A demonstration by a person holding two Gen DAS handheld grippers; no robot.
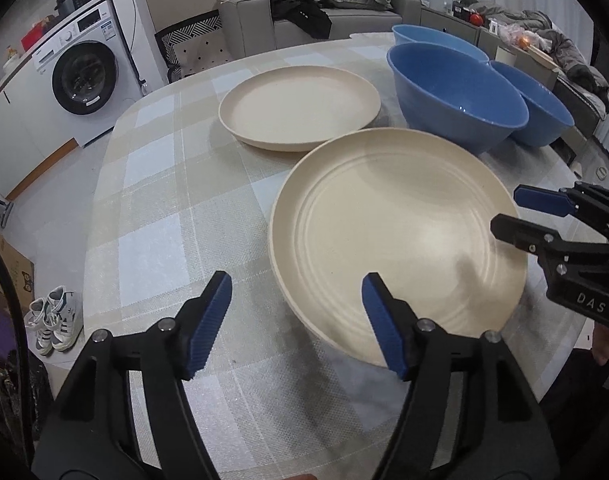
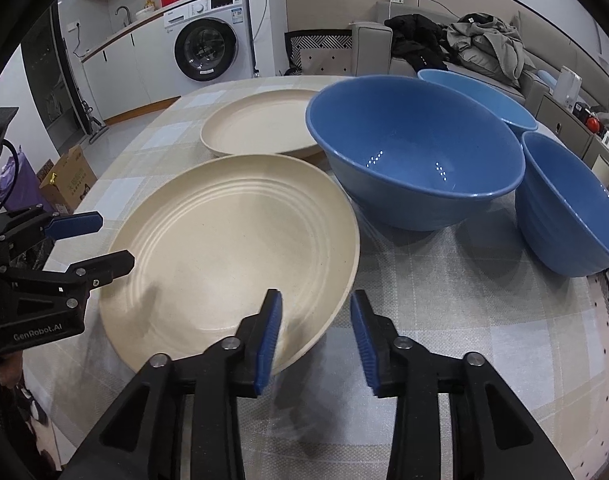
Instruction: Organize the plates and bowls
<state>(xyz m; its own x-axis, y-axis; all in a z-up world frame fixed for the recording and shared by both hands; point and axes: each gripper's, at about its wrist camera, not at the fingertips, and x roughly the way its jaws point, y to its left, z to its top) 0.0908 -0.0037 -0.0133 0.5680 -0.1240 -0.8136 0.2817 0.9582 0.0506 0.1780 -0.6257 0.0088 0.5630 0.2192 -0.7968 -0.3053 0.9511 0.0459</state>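
Plates: near cream plate [image 1: 396, 236] sat on the bench [image 1: 164, 208] w/ ridged rings inside, far cream plate [image 1: 300, 106] just behind it, apart. Three blue bowls stood to the right: big bowl [image 2: 414, 148] just beside the near plate, second bowl [image 2: 568, 204] at the bench edge, third bowl [image 2: 478, 98] behind. Bench had a pale plaid cloth, beige/white/light-blue squares, woven texture. Left tongs [image 1: 296, 324] were spread wide, one blue pad over the near plate's rim, holding nothing. Right tongs [image 2: 316, 340] were part-open, straddling the plate's near edge, not gripping. Room: washing machine [image 1: 84, 76] under a white counter, grey sofa [image 1: 264, 20] w/ piled clothes, sneakers [image 1: 54, 320] on the floor, cardboard box [image 2: 68, 178].
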